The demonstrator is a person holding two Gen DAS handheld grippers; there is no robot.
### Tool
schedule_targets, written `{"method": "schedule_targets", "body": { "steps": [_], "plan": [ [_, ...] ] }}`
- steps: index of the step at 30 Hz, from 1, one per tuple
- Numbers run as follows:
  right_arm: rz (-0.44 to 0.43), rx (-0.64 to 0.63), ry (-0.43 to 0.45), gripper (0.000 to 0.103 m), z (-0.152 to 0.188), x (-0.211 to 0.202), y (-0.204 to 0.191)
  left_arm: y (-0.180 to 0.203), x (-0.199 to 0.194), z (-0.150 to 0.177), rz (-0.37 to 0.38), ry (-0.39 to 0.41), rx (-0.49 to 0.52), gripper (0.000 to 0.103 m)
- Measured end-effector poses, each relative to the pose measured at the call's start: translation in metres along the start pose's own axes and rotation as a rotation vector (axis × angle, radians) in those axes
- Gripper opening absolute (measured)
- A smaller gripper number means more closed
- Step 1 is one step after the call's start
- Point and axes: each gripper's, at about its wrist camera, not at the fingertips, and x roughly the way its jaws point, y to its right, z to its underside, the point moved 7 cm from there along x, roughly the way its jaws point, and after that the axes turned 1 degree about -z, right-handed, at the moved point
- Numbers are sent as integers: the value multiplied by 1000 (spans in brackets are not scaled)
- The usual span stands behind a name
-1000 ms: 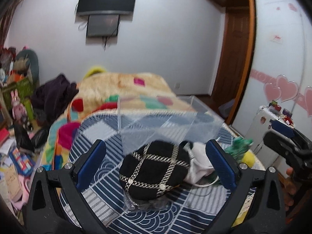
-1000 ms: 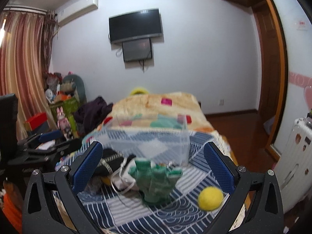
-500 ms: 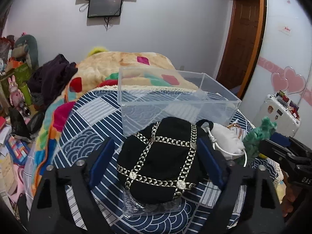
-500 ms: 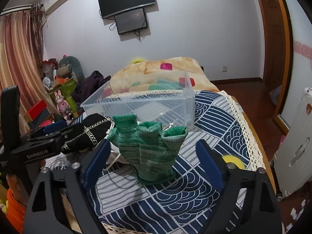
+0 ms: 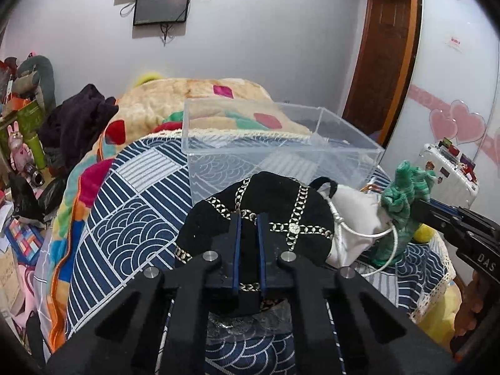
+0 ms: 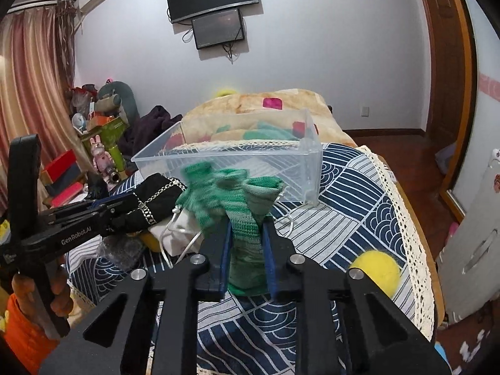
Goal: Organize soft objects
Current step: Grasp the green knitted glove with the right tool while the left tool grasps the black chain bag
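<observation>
My left gripper (image 5: 248, 218) is shut on a black hat with silver chain trim (image 5: 281, 206), pinching its near side. My right gripper (image 6: 246, 228) is shut on a green knitted glove (image 6: 240, 206), its fingers standing up blurred. The glove (image 5: 403, 193) and the right gripper (image 5: 437, 215) show at the right of the left wrist view; the left gripper (image 6: 122, 207) holds the hat (image 6: 156, 193) at the left of the right wrist view. A clear plastic box (image 5: 281, 143), open-topped, stands just behind both. A white drawstring pouch (image 5: 353, 215) lies between hat and glove.
A yellow ball (image 6: 375, 265) lies on the blue patterned cloth (image 6: 359, 193) near its lace edge. A colourful blanket (image 5: 193, 97) covers the bed behind the box. Clutter and toys (image 5: 25, 143) stand at the left, a white suitcase (image 5: 450, 168) at the right.
Both grippers have come down and closed, the left on the black hat, the right on the green glove. The glove now stands lifted and blurred.
</observation>
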Motion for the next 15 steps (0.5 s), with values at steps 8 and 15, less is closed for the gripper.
{"method": "schedule_targets", "body": {
  "steps": [8, 15],
  "plan": [
    [9, -11, 45, 14, -8, -8, 1, -5, -26, -15, 48, 57, -41, 2],
    [14, -5, 89, 14, -17, -17, 4, 7, -24, -24, 80, 15, 7, 53]
  ]
}}
